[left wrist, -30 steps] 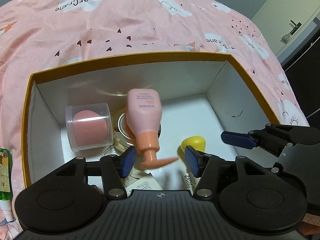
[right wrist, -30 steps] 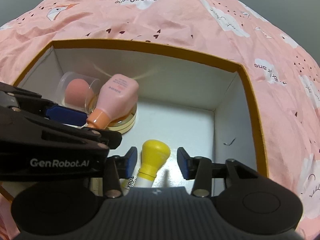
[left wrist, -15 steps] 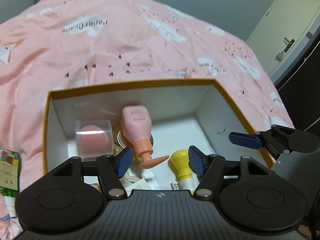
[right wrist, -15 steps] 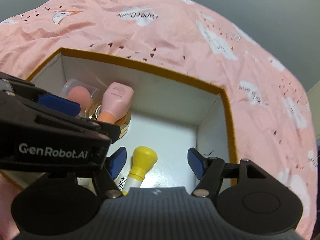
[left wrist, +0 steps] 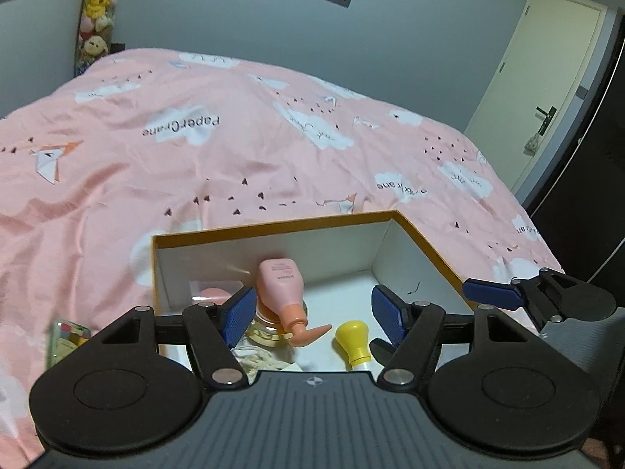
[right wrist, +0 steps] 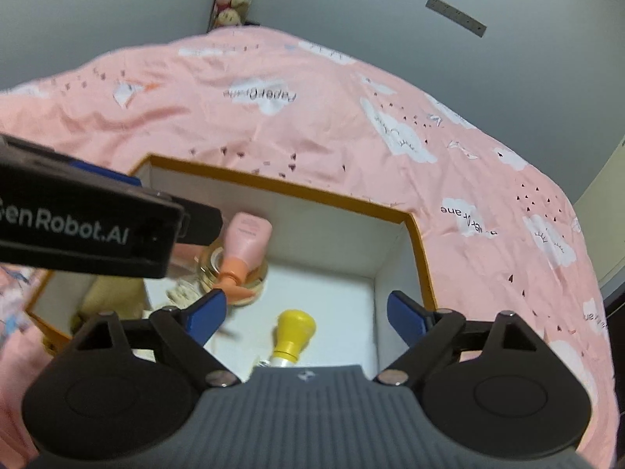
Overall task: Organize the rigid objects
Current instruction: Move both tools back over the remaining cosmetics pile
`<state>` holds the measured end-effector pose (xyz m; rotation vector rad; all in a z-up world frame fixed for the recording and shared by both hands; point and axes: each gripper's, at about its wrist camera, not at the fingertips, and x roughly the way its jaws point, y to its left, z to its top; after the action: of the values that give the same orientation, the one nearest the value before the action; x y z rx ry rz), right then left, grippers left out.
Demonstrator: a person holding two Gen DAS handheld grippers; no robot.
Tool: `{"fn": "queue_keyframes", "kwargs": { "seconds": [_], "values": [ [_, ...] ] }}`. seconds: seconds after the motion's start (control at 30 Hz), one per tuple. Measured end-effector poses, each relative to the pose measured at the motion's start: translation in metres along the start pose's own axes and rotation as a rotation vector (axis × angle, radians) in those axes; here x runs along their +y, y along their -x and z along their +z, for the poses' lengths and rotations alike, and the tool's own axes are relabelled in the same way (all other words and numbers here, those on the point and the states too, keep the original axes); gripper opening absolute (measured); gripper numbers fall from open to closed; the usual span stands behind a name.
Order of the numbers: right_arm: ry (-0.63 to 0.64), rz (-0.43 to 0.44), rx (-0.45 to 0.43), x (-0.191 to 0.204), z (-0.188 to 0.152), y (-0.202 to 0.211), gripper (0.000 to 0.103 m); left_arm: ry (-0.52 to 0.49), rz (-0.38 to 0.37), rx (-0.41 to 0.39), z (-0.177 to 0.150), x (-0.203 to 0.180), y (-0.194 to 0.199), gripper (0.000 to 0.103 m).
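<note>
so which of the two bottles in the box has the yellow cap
The one lying nearer the right wall, the yellow-capped bottle. The other, the pink bottle, has an orange pump top and rests on a round jar.

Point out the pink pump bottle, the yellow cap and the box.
pink pump bottle (left wrist: 279,281): left wrist view, on the bottle's body.
yellow cap (right wrist: 293,330): right wrist view, on the cap's bulb.
box (left wrist: 424,240): left wrist view, on the orange rim at the right.

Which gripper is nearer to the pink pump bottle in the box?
Left. The left gripper hangs just above the pink pump bottle, jaws opening around nothing. The right gripper is off to the side, over the yellow-capped tube, jaws also opening.
</note>
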<state>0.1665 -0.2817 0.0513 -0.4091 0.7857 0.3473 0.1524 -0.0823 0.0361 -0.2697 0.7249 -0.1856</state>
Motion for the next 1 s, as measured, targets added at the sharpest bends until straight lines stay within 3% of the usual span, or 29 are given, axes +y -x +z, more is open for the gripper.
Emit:
{"fn": "queue_keyframes", "kwargs": {
  "seconds": [0.47, 0.7, 1.0],
  "values": [
    [-0.055, 0.153, -0.149, 0.055, -0.003, 0.048, 0.089, -0.001, 0.086, -0.080, -0.022, 0.035, 0.056, 0.079],
    [0.051, 0.203, -0.186, 0.099, -0.007, 0.057, 0.089, -0.016, 0.131, -0.026, -0.041, 0.061, 0.072, 0.079],
    [0.211, 0.351, -0.180, 0.159, -0.017, 0.061, 0.088, 0.064, 0.184, 0.060, -0.070, 0.107, 0.091, 0.078]
  ]
}}
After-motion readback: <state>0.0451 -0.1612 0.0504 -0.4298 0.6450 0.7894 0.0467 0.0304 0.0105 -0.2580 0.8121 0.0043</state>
